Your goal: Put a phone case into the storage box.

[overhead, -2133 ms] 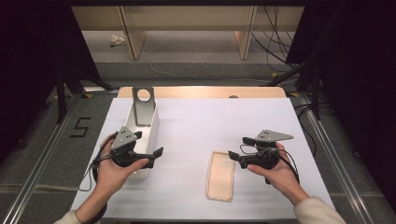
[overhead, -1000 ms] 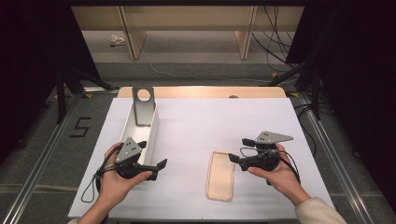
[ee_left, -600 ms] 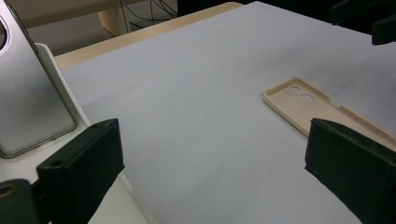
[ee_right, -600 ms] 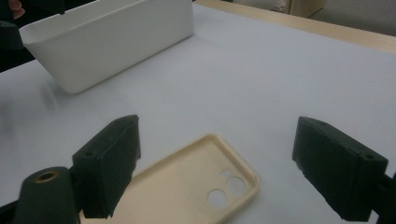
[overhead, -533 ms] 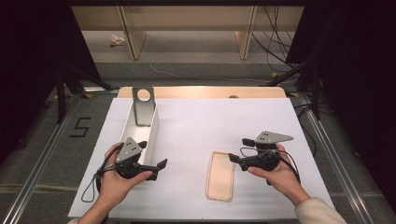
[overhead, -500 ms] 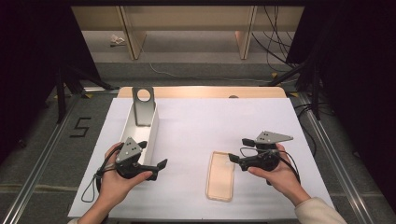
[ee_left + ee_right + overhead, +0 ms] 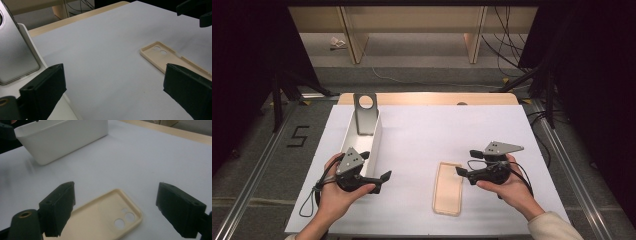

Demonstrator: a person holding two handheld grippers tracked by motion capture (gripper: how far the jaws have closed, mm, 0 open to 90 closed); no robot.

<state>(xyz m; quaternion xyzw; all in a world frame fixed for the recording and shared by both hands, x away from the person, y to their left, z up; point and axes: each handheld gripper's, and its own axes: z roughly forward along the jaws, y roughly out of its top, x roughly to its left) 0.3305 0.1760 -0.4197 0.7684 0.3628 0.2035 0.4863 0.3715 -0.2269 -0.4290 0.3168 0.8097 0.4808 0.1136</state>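
A beige phone case (image 7: 448,188) lies hollow side up on the white tabletop, its camera holes toward the far end. My right gripper (image 7: 467,162) hovers open just to the right of its far end, and the case (image 7: 105,220) lies between and below the jaws. My left gripper (image 7: 376,166) is open with nothing in it, beside the near end of a long white box (image 7: 373,145). A silver phone (image 7: 365,112) leans upright at the box's far end. In the left gripper view the case (image 7: 172,60) lies ahead to the right and the phone (image 7: 15,52) stands at the left.
The white sheet (image 7: 432,135) covers a wooden table whose far edge (image 7: 427,98) shows bare. Metal rails and cables run along both sides on the floor. Open tabletop lies between the box and the case.
My left gripper has drawn back toward the near edge and slightly right, along the box. The right gripper and the case have stayed put.
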